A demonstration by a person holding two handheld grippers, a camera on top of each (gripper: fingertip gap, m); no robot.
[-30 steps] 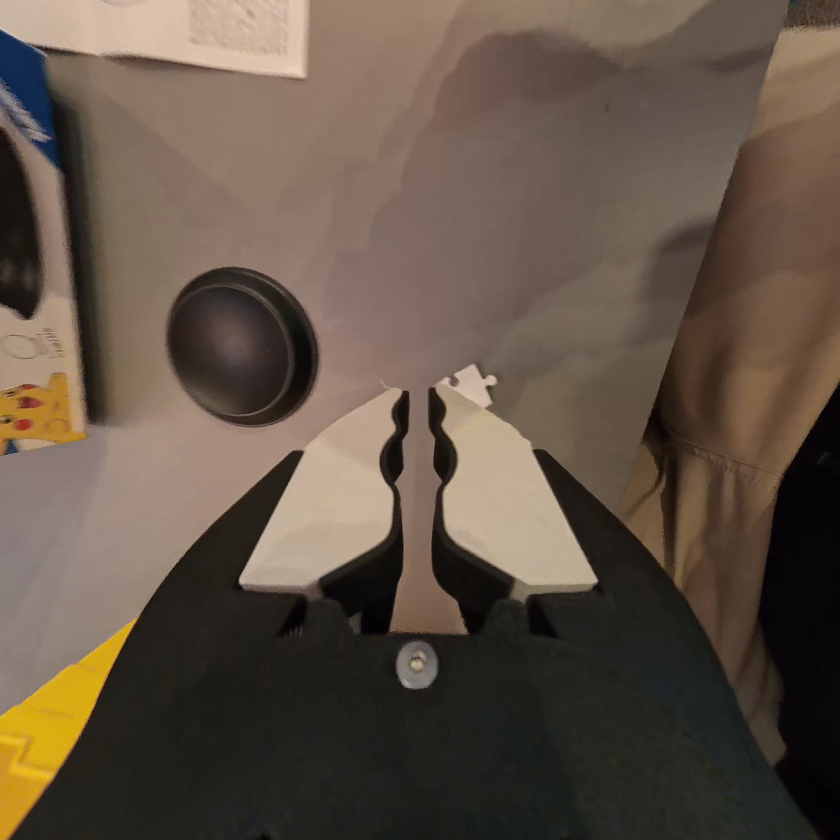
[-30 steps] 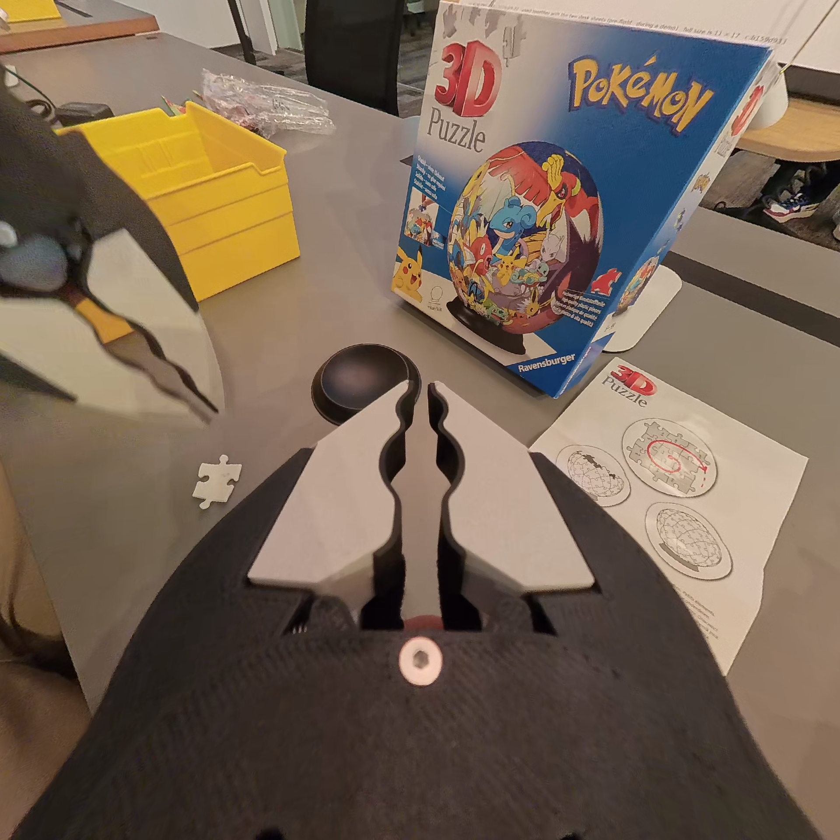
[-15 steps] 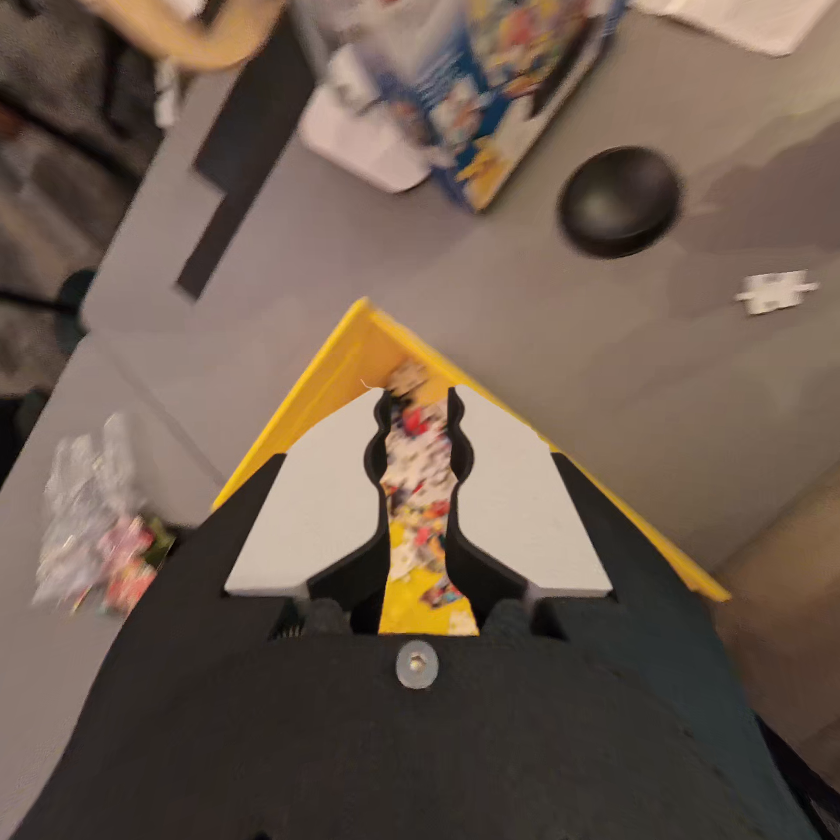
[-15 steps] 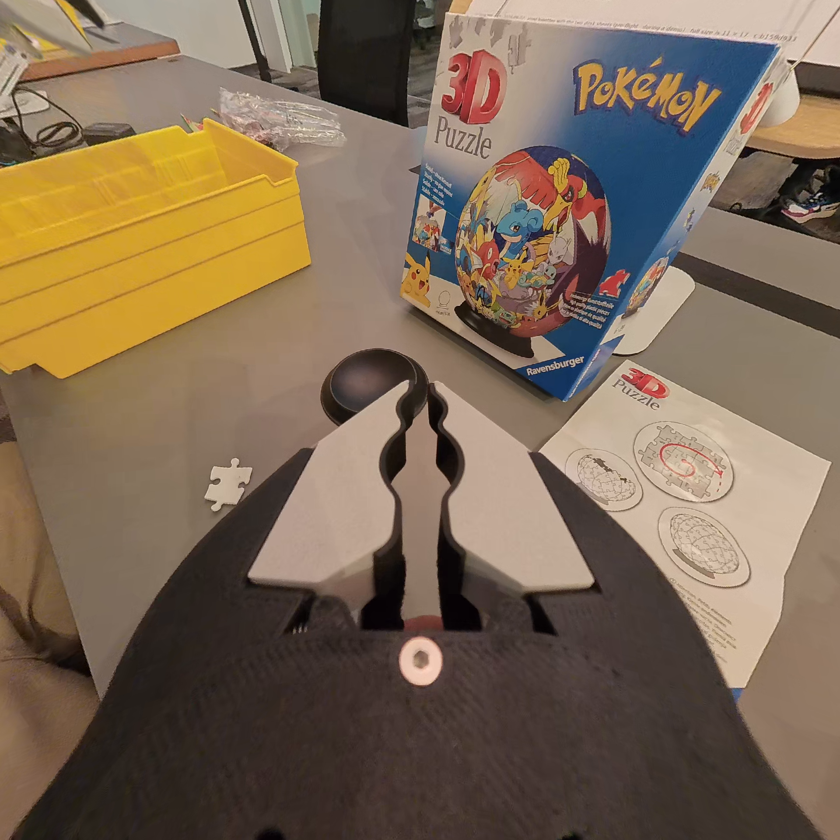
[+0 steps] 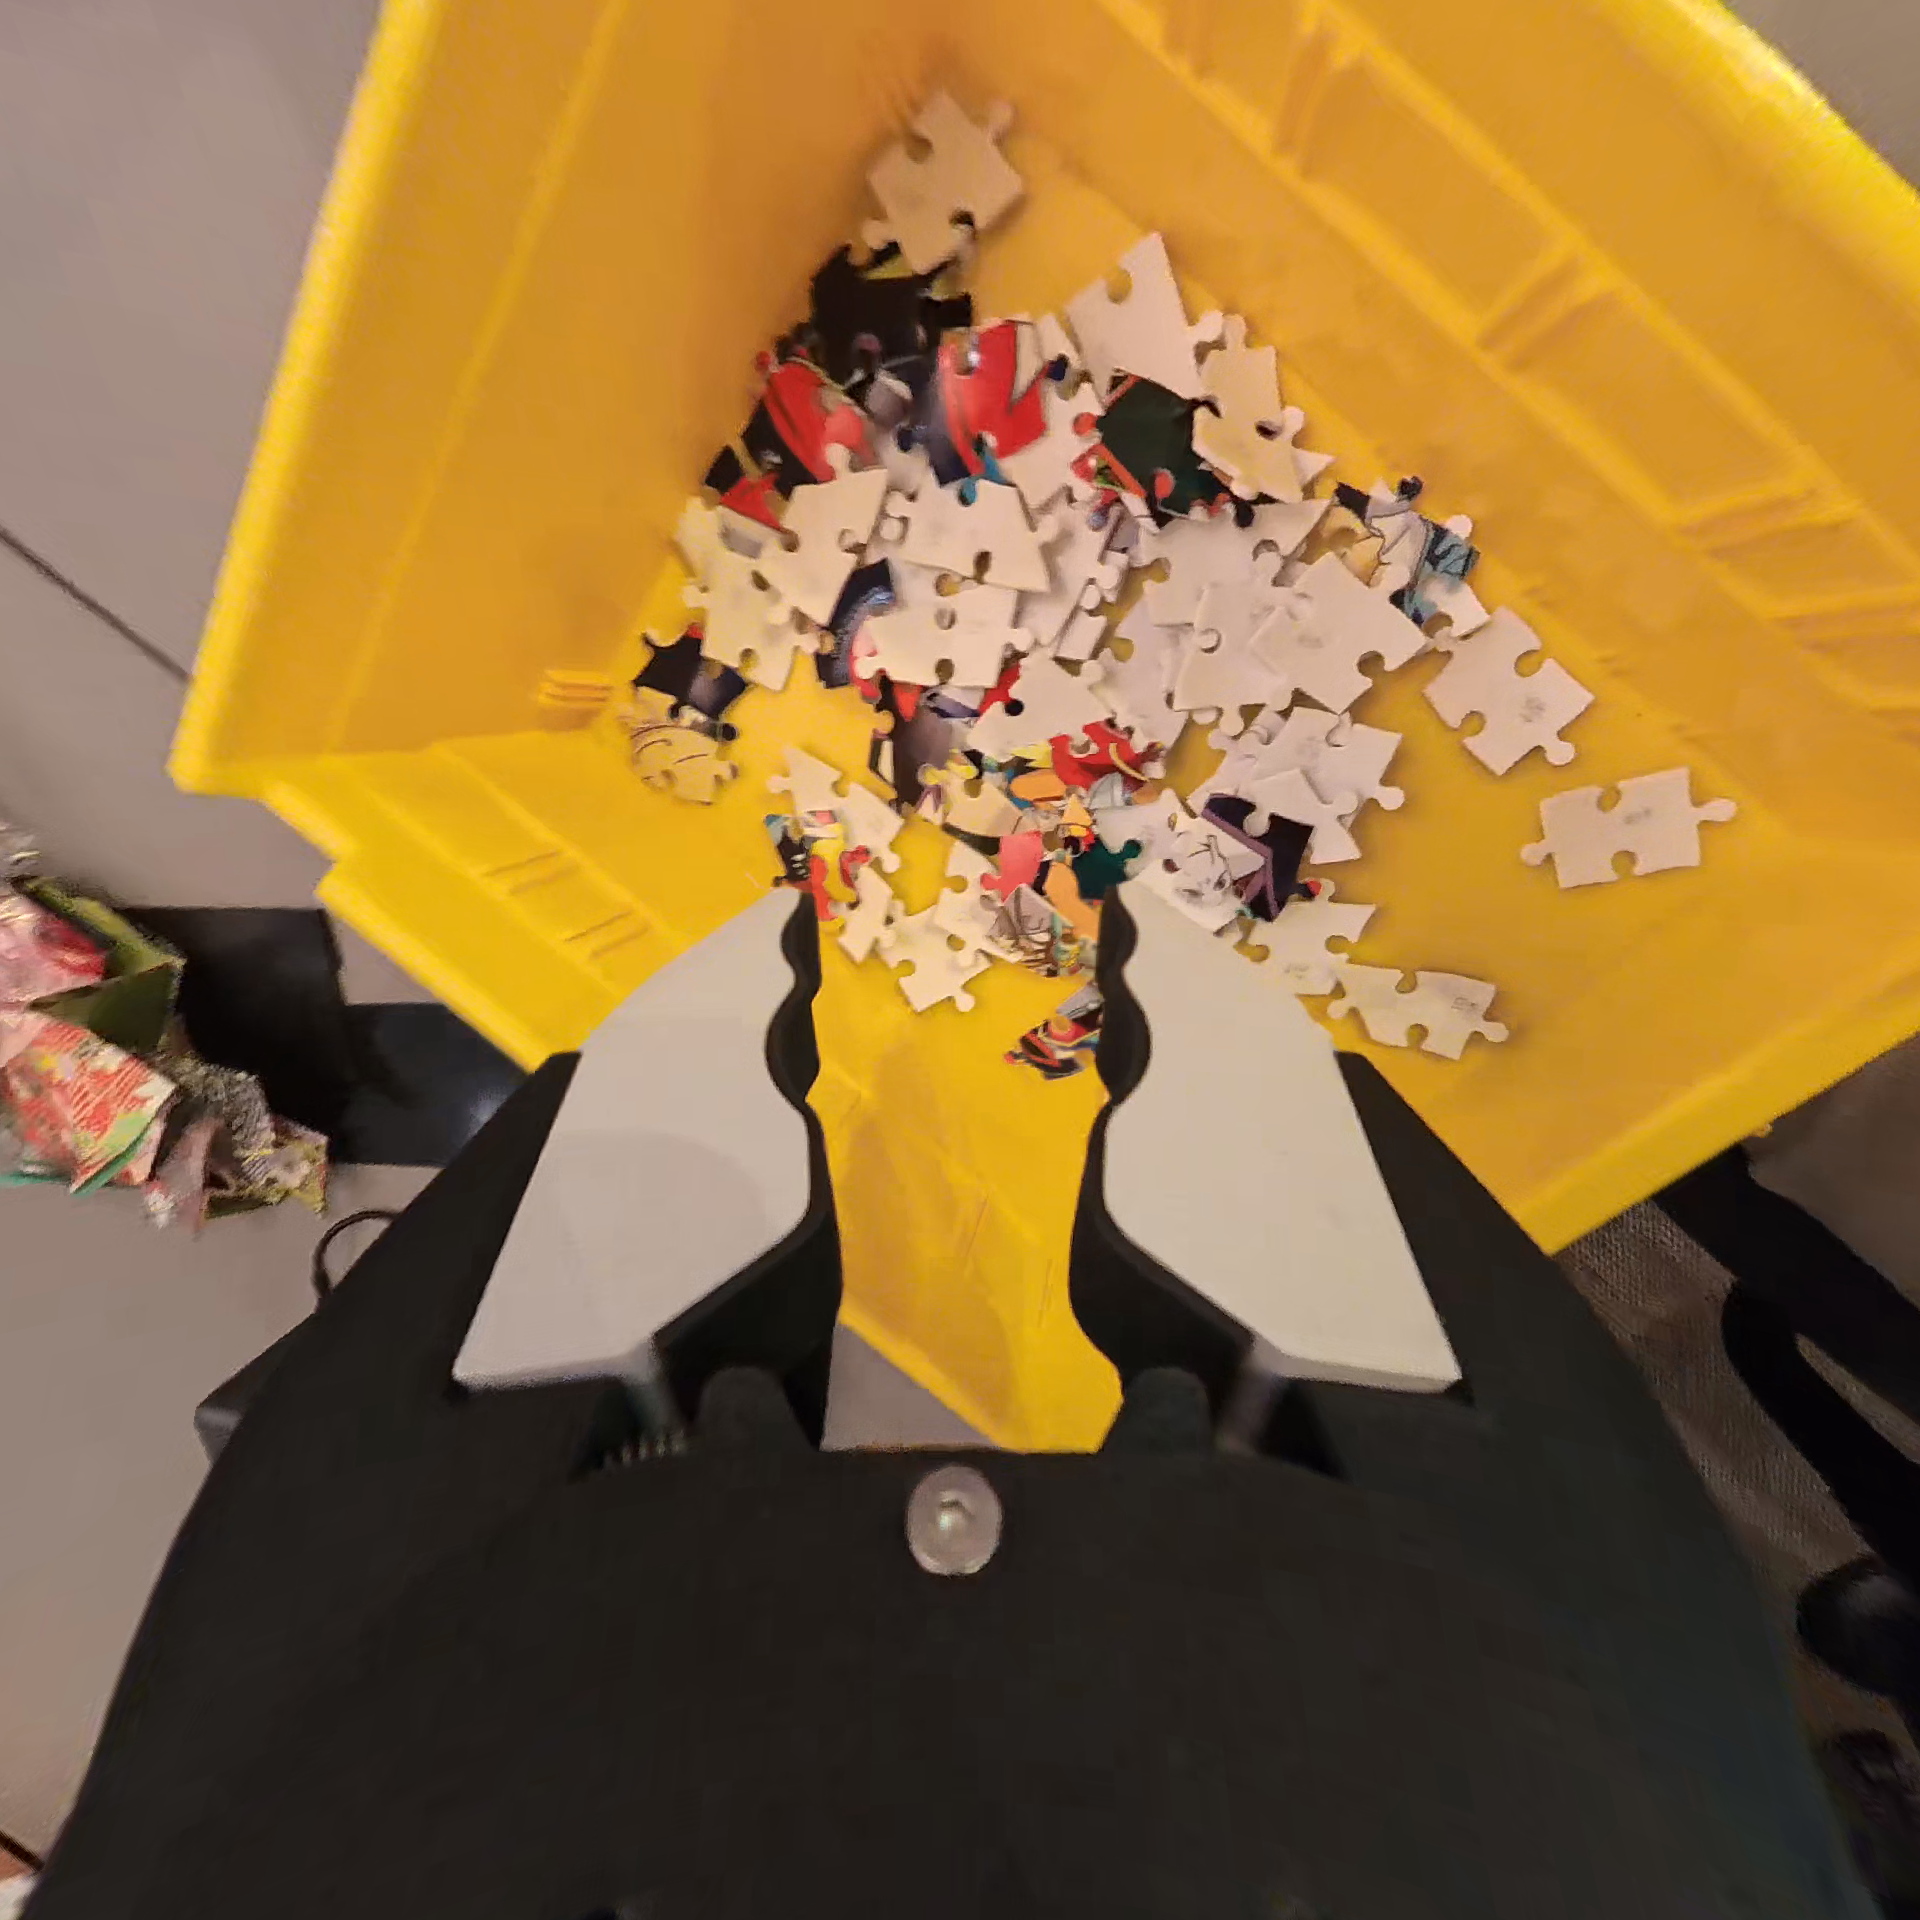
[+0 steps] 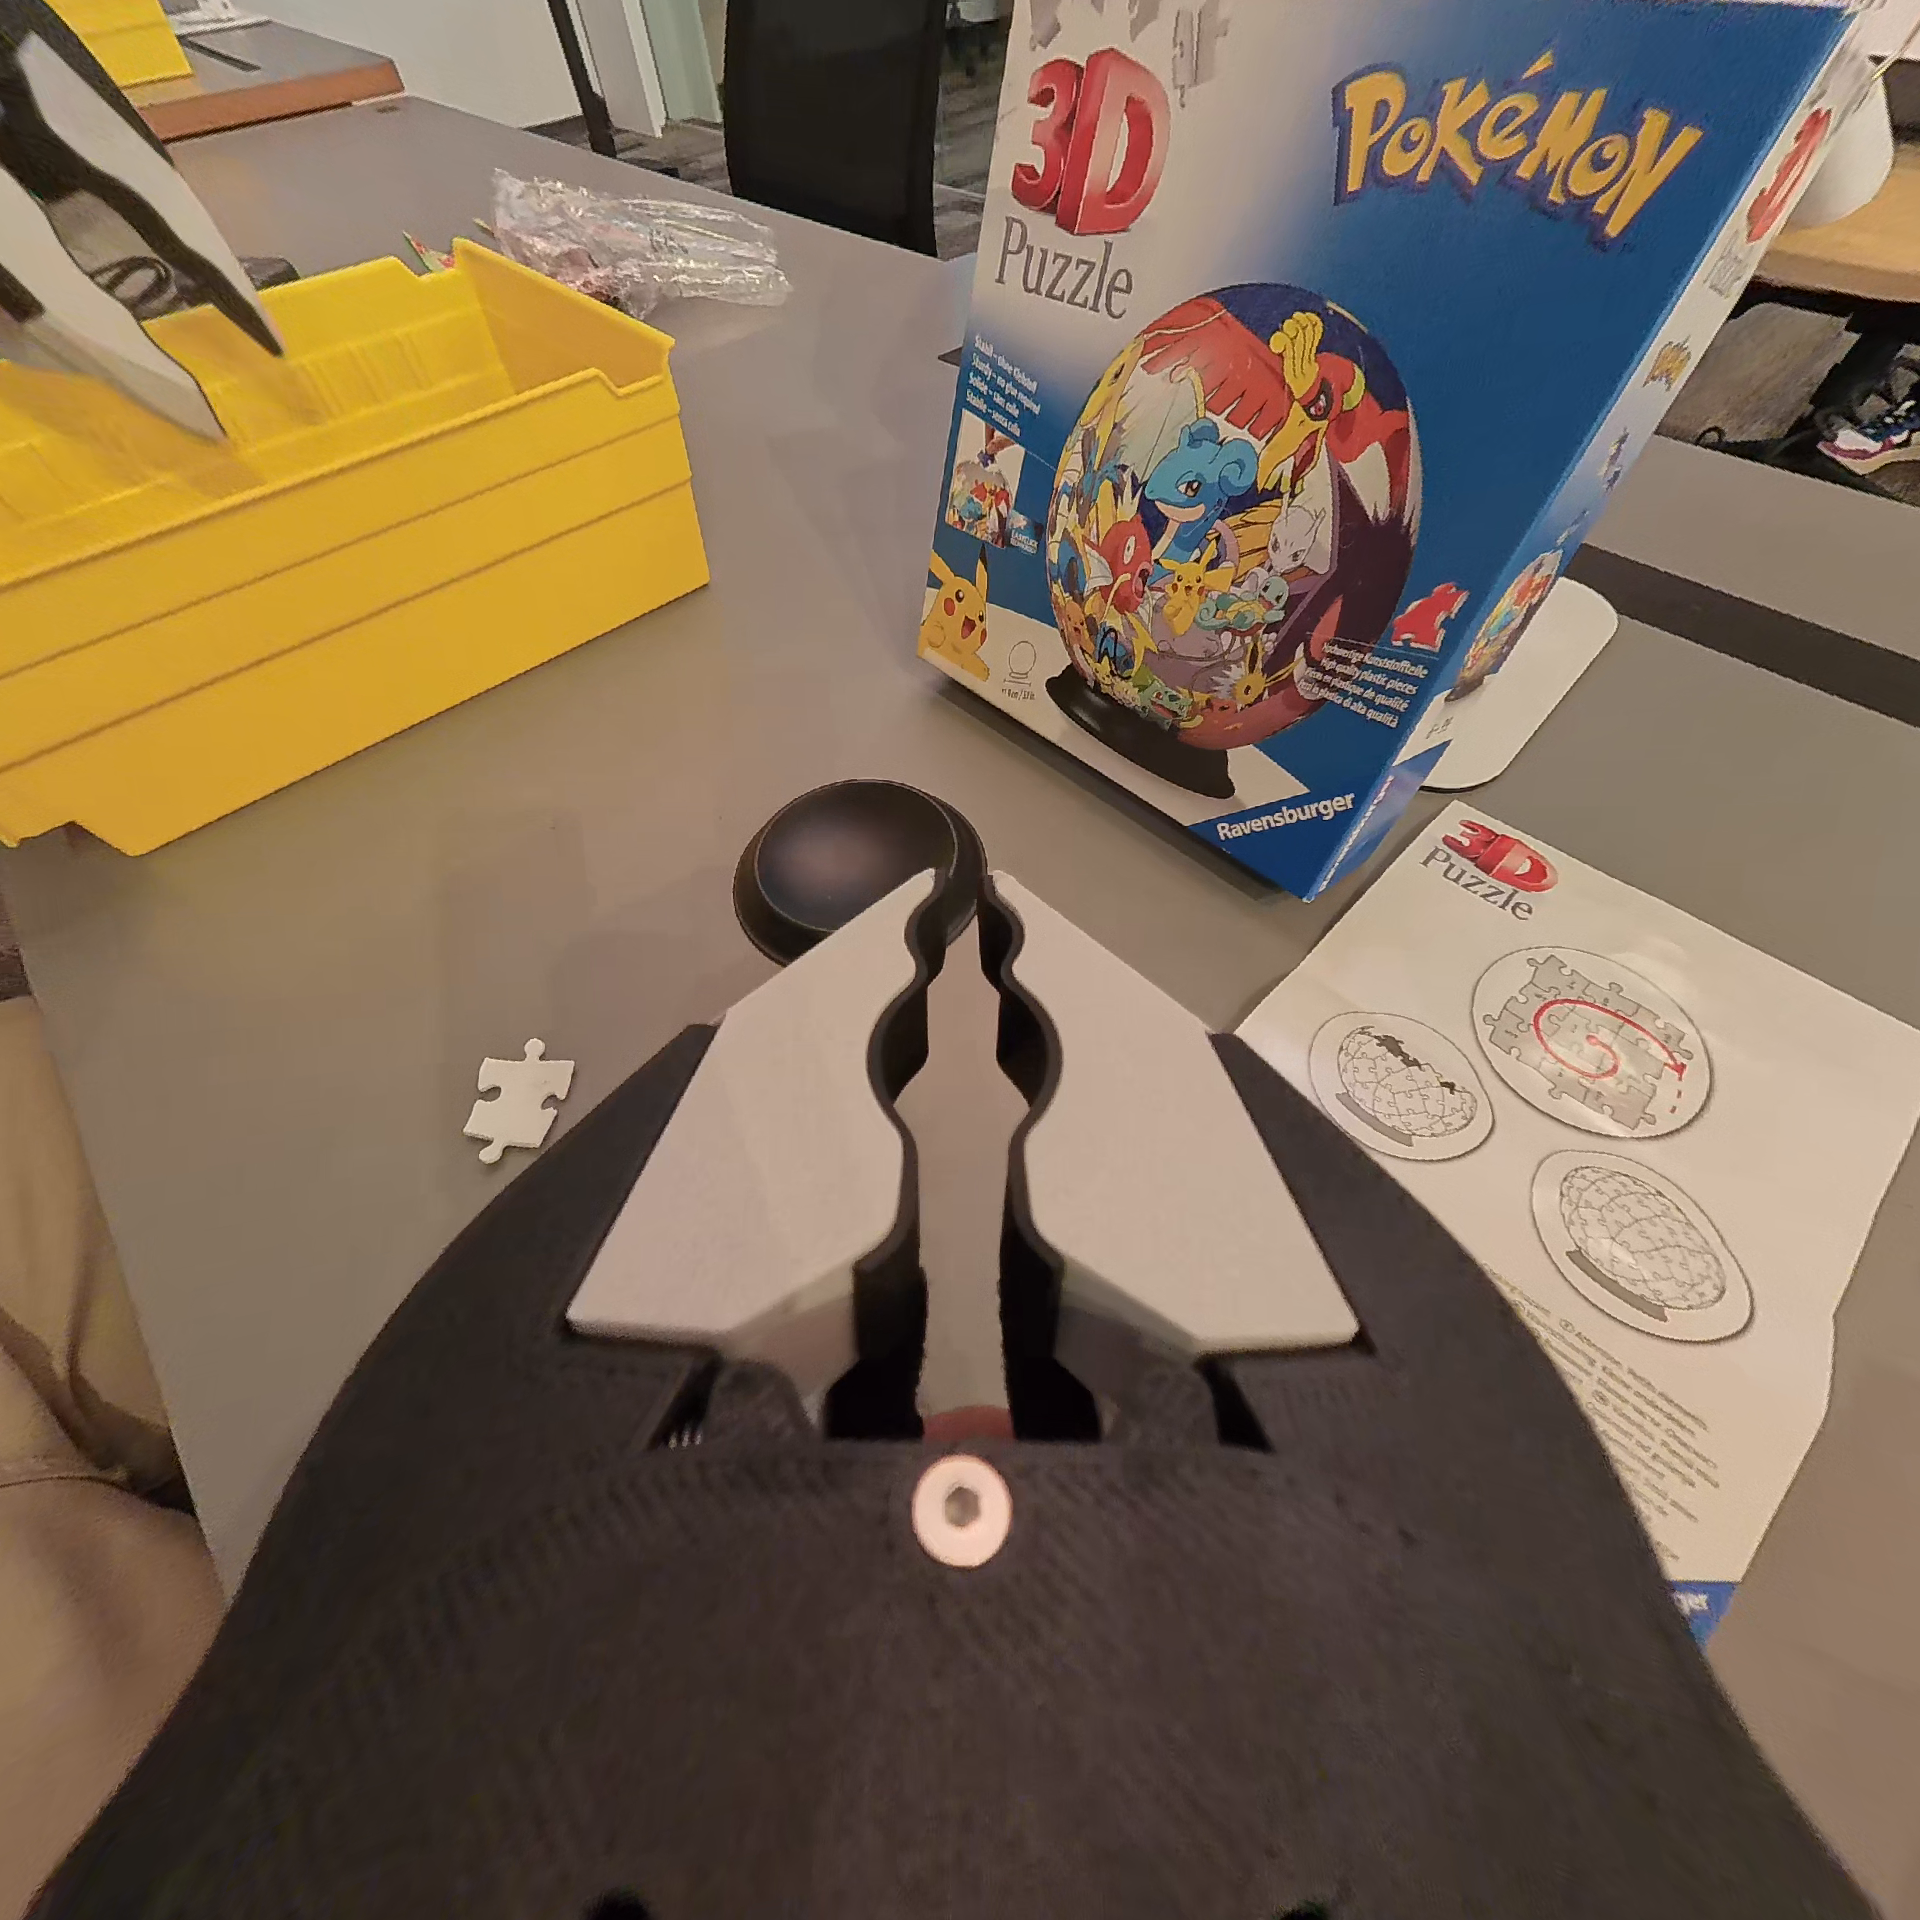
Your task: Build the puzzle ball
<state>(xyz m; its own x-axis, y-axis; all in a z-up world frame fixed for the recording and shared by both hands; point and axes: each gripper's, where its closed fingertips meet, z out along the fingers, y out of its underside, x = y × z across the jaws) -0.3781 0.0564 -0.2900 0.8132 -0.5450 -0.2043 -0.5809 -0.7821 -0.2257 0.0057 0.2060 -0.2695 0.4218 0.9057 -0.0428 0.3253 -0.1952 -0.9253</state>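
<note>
The left gripper [image 5: 956,914] hangs wide open and empty above the puzzle pieces [image 5: 1091,644] heaped in the yellow bin [image 5: 468,416]. Beside that bin, the right gripper [image 6: 961,883] is nearly closed, holding nothing, near one loose white piece [image 6: 520,1101] and the black stand [image 6: 852,862].

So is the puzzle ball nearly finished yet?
Not nearly. Done: one piece lies on the table near the black stand, which holds nothing. In hand: the left gripper, jaws apart, hovers over the pile in the yellow bin. Left: joining every piece; the right gripper holds nothing.
</note>
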